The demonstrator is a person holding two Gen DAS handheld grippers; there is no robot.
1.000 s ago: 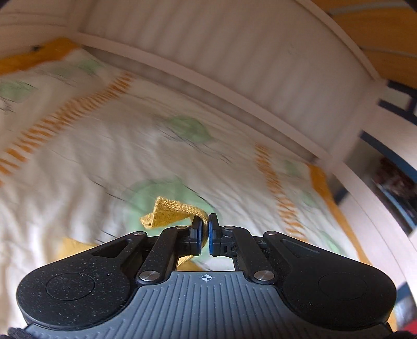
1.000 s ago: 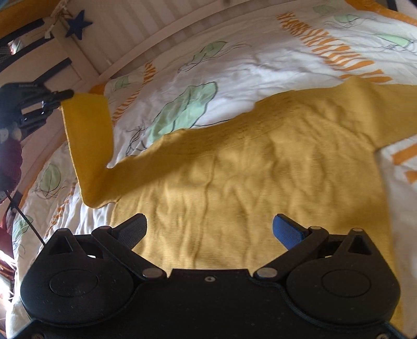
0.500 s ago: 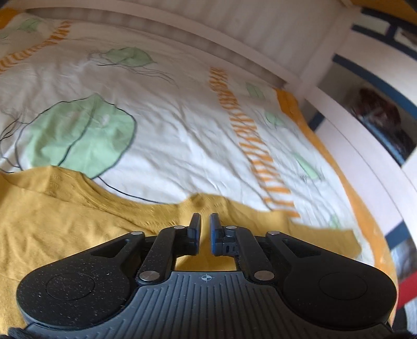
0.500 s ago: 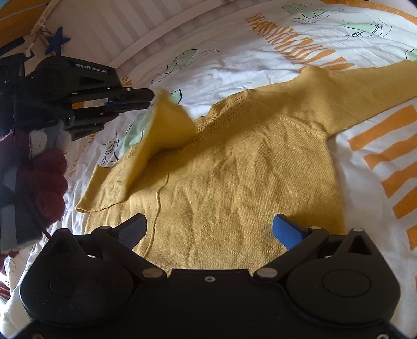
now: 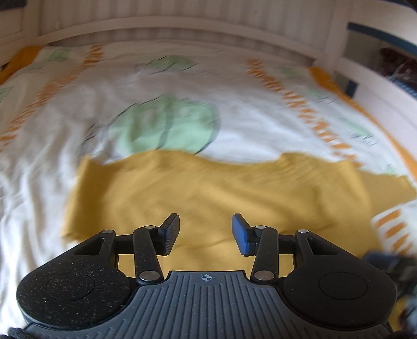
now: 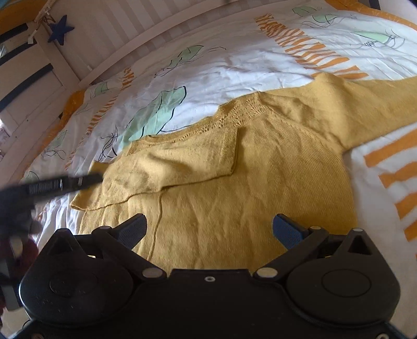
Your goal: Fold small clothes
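A yellow knitted sweater (image 6: 260, 187) lies flat on the bed. Its left sleeve (image 6: 187, 161) is folded over the chest. Its right sleeve (image 6: 365, 104) stretches out to the right. My left gripper (image 5: 206, 232) is open and empty just above the sweater (image 5: 208, 187); it also shows blurred at the left of the right wrist view (image 6: 65, 182). My right gripper (image 6: 208, 229) is open and empty over the sweater's lower body.
The sweater rests on a white bedspread (image 6: 234, 60) with green leaves and orange stripes. A white slatted headboard (image 5: 182, 15) runs along the far side. A blue star (image 6: 59, 31) hangs on the bed frame at upper left.
My left gripper carried the left sleeve over the chest, opened and let it go. It has drawn back to the left. The right gripper stayed open.
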